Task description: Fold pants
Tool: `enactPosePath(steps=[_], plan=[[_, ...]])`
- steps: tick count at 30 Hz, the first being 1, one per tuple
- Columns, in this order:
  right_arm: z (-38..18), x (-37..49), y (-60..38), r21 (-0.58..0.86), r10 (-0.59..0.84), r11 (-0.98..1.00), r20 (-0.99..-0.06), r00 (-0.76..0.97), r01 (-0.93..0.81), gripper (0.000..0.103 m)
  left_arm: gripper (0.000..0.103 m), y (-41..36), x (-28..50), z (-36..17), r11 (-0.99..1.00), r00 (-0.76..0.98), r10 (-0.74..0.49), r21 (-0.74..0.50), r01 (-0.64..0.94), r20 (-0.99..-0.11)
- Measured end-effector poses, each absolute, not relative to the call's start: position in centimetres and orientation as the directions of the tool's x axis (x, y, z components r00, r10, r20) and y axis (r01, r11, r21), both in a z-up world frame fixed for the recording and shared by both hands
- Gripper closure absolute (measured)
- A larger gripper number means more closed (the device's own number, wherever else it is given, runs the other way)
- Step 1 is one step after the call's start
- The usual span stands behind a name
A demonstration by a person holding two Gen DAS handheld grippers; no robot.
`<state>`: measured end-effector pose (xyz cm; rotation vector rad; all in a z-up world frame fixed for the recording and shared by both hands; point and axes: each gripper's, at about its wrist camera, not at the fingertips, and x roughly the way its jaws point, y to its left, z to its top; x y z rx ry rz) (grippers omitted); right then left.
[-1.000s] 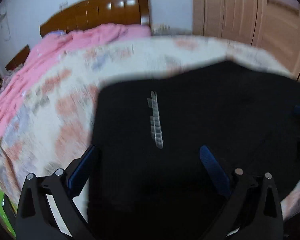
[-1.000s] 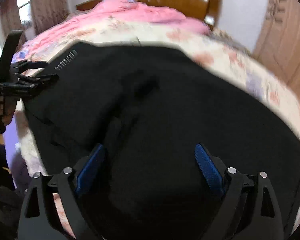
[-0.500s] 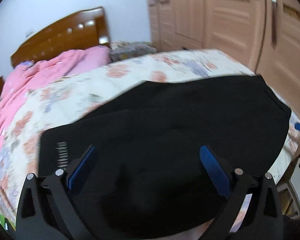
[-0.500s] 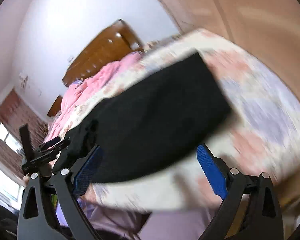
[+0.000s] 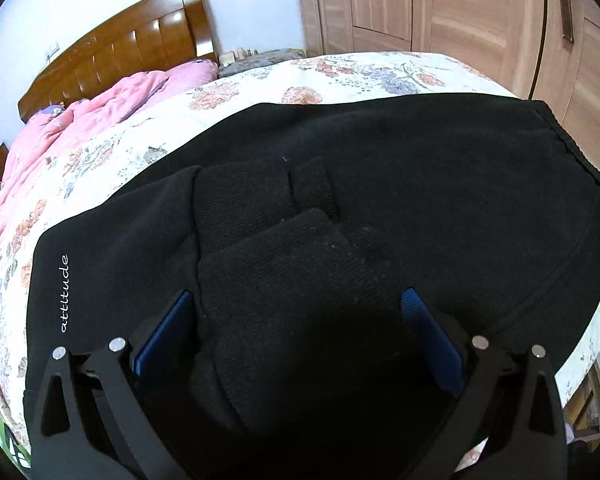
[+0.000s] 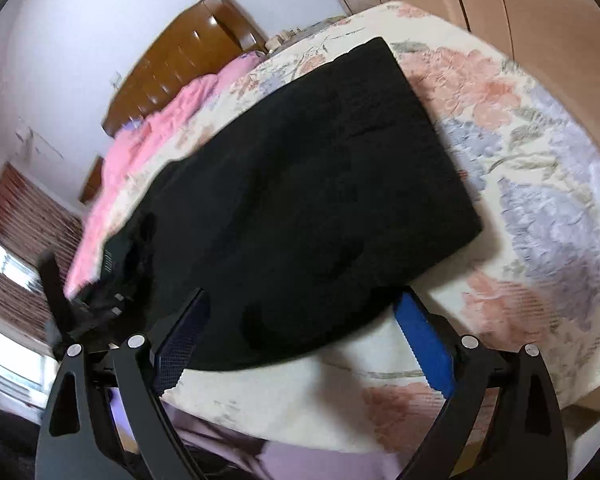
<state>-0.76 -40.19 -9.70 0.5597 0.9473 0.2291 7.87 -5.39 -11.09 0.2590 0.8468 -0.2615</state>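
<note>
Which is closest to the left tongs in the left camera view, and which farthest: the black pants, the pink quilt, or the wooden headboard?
1. Black pants, directly beneath the left tongs.
2. Pink quilt, upper left, beyond the pants.
3. Wooden headboard, farthest, against the wall.

Black pants [image 5: 400, 184], white "attitude" lettering [image 5: 64, 294], cream floral bedspread [image 5: 360, 76], pink quilt [image 5: 80, 120], blue-padded jaws

Even daylight is seen; glare is caught on the headboard [image 5: 132, 52]. The right wrist view is blurred beside the window [image 6: 4, 280], and edges are bowed by fisheye.
</note>
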Motion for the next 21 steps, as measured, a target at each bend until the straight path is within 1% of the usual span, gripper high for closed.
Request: enactPosePath(steps=[1,3,5,6,7,8,9,10,12,15,17,19,20,21], plan=[[-9.8,-0.6,-40.3,0.551,0.417,0.832,-0.695,0.586,0.061,0.013,0.001,-5.4,7.9,-11.1,0.937,0.636,-0.127,0.119,0.329,-0.761],[-9.7,-0.7,-40.8,0.559,0.391,0.823,-0.691,0.608,0.107,0.026,0.001,-5.4,7.4,-11.0,0.936,0.638,-0.131,0.117,0.332,-0.759],[-10.0,-0.9,-41.4,0.588,0.386,0.796,-0.676,0.627,0.144,0.030,0.001,-5.4,7.3,-11.0,0.934,0.637,-0.138,0.114,0.338,-0.758],[-10.0,-0.9,-41.4,0.580,0.370,0.800,-0.677,0.636,0.152,0.037,0.001,-5.4,7.3,-11.0,0.934,0.638,-0.140,0.113,0.339,-0.757],[-10.1,-0.9,-41.2,0.558,0.342,0.814,-0.687,0.640,0.164,0.041,0.001,-5.4,7.4,-11.1,0.934,0.641,-0.143,0.111,0.340,-0.754],[-10.1,-1.0,-41.2,0.548,0.329,0.819,-0.691,0.644,0.169,0.050,0.001,-5.4,7.3,-11.1,0.934,0.643,-0.145,0.110,0.340,-0.752],[-10.2,-1.2,-41.3,0.551,0.318,0.815,-0.684,0.656,0.179,0.062,0.001,-5.4,7.3,-11.1,0.934,0.644,-0.146,0.110,0.340,-0.751],[-10.3,-1.3,-41.4,0.558,0.315,0.810,-0.672,0.670,0.179,0.066,0.001,-5.4,7.3,-11.1,0.934,0.643,-0.148,0.108,0.341,-0.751],[-10.3,-2.1,-41.4,0.580,0.320,0.802,-0.619,0.717,0.143,0.073,0.001,-5.3,7.2,-11.1,0.933,0.642,-0.152,0.105,0.343,-0.752],[-9.3,-3.2,-40.5,0.535,0.279,0.839,-0.577,0.767,0.097,0.077,0.001,-5.1,7.2,-11.1,0.933,0.639,-0.158,0.099,0.347,-0.753],[-9.2,-3.1,-40.2,0.518,0.263,0.850,-0.578,0.772,0.098,0.077,0.001,-5.1,7.1,-11.0,0.933,0.638,-0.156,0.099,0.345,-0.754],[-9.5,-2.4,-40.6,0.550,0.279,0.825,-0.599,0.751,0.132,0.074,0.001,-5.1,7.1,-11.0,0.934,0.638,-0.154,0.099,0.343,-0.755],[-9.9,-2.2,-41.2,0.574,0.301,0.806,-0.610,0.733,0.147,0.068,0.001,-5.1,7.1,-11.0,0.934,0.638,-0.154,0.099,0.343,-0.754],[-10.2,-2.0,-41.3,0.570,0.303,0.806,-0.628,0.717,0.159,0.066,0.001,-5.1,7.1,-11.0,0.934,0.638,-0.154,0.099,0.342,-0.754]])
